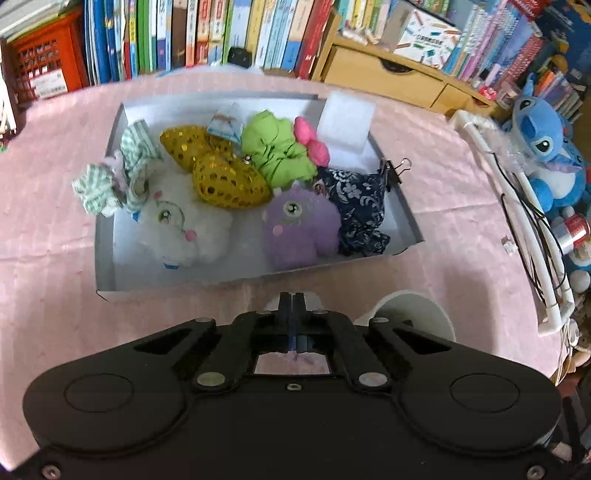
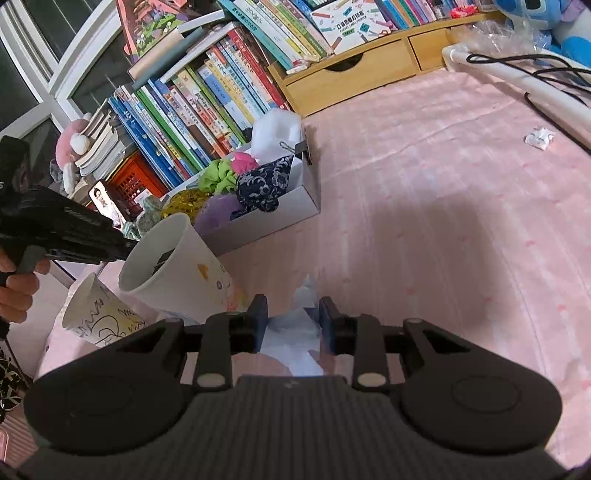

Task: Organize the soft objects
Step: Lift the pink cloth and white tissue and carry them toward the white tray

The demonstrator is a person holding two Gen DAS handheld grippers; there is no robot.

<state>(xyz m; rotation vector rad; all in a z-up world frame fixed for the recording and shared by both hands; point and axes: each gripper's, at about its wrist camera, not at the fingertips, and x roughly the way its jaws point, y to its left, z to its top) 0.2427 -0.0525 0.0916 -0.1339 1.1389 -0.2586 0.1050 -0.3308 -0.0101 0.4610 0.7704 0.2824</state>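
Left gripper: fingers clenched together, nothing between them. It hangs over the near edge of the white box and points down at the pink counter. In the right wrist view I see the same gripper at far left, by the rim of a paper cup, with a hand on its grip.

Right gripper: fingers partly apart with a crumpled white soft piece between them. It looks pinched on both sides, so I read it as grasping that piece, low over the counter.

Soft objects are in the box:
- white plush, front left
- purple plush, front middle
- navy patterned cloth, front right, draped against the right wall
- gold sequin pieces, centre
- green cloth with a pink bow, rear
- green-striped fabric hanging over the left wall
- white foam sheet leaning at the rear right corner

A black binder clip sits on the right wall of the box.

A second, doodled cup lies tilted beside the first one, left of the right gripper. Small white scrap sits alone on the counter at far right. Books line the back.
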